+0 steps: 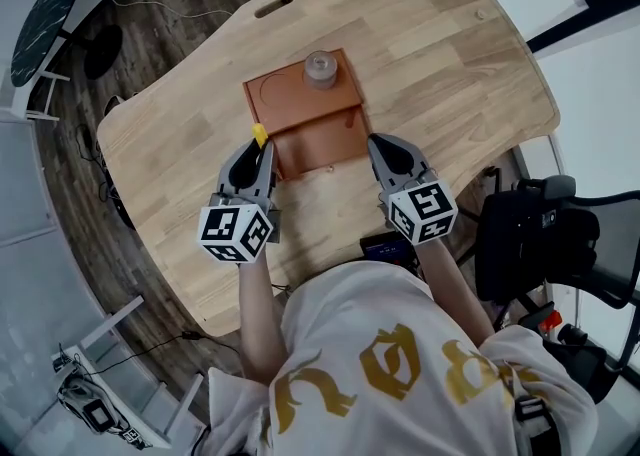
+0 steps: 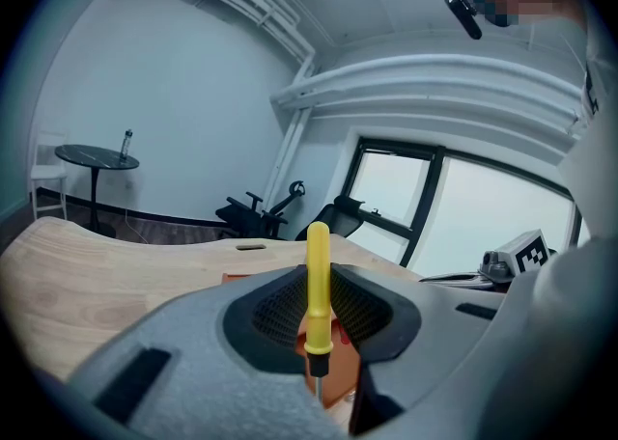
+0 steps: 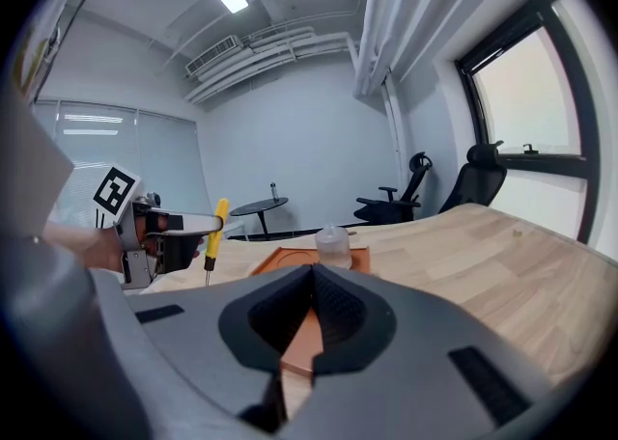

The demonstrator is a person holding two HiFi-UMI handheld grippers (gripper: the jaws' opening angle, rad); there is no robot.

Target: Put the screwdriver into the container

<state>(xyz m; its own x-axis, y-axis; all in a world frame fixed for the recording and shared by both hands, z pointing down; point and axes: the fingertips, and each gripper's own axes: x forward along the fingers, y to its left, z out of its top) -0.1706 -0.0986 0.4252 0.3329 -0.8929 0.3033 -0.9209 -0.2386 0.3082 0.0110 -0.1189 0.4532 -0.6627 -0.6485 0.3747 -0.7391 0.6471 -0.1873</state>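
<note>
Left tongs (image 2: 317,330) gripping screwdriver (image 2: 318,279), head view shows handle (image 1: 260,134) only

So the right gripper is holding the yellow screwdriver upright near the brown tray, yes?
No, the left gripper holds the yellow screwdriver upright near the brown tray; the left gripper view shows it between those jaws.
</note>
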